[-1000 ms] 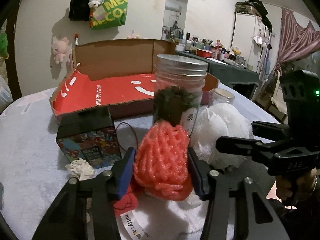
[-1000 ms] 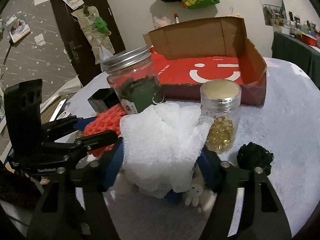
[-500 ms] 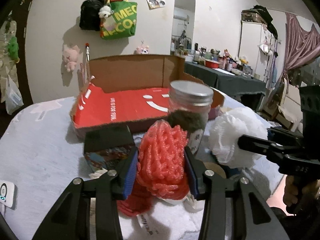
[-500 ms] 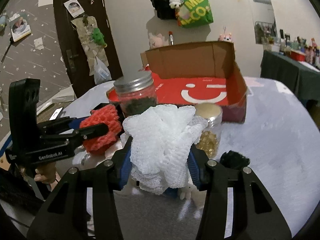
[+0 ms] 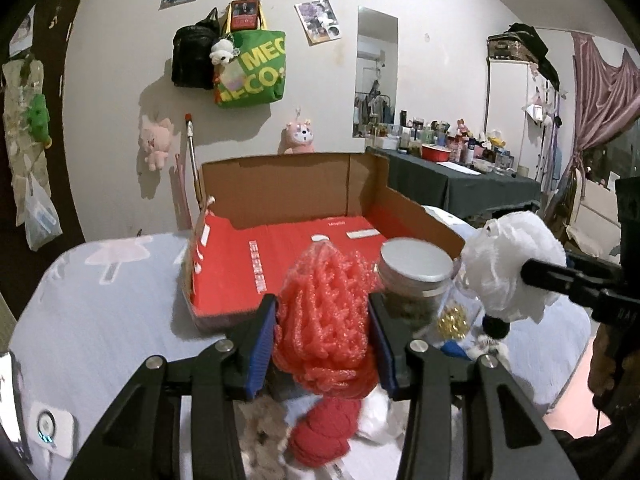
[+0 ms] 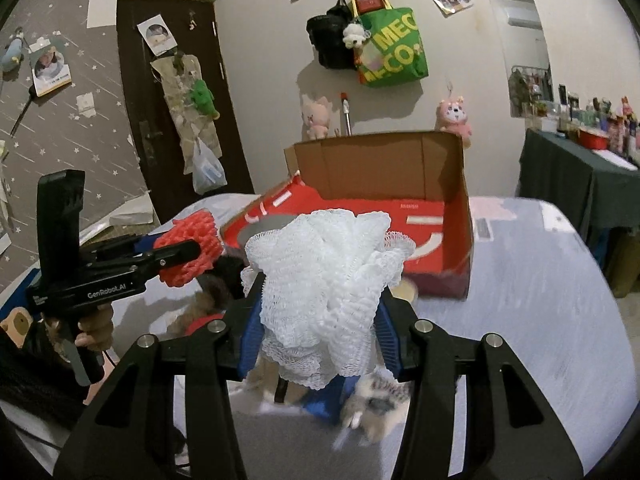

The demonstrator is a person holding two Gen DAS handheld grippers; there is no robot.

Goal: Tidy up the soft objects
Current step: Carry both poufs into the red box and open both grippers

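My left gripper (image 5: pixel 322 340) is shut on a coral-red mesh bath pouf (image 5: pixel 326 320) and holds it above the table, in front of the open cardboard box (image 5: pixel 280 200) with a red floor. My right gripper (image 6: pixel 320 328) is shut on a white mesh bath pouf (image 6: pixel 324 280), also raised; the white pouf shows at the right of the left wrist view (image 5: pixel 508 264). The red pouf shows at the left of the right wrist view (image 6: pixel 192 254). Both poufs are short of the box's front edge (image 6: pixel 440 284).
A steel-lidded glass jar (image 5: pixel 414 280) and a small jar of yellow capsules (image 5: pixel 452 320) stand below, near the box. A red knitted item (image 5: pixel 320 436), a fluffy beige toy (image 5: pixel 260 432) and a furry toy (image 6: pixel 376 404) lie on the pale-blue tablecloth (image 5: pixel 100 320).
Both grippers have risen with their poufs and moved toward the box. The jars and the patterned small box have dropped lower in view or out of it.
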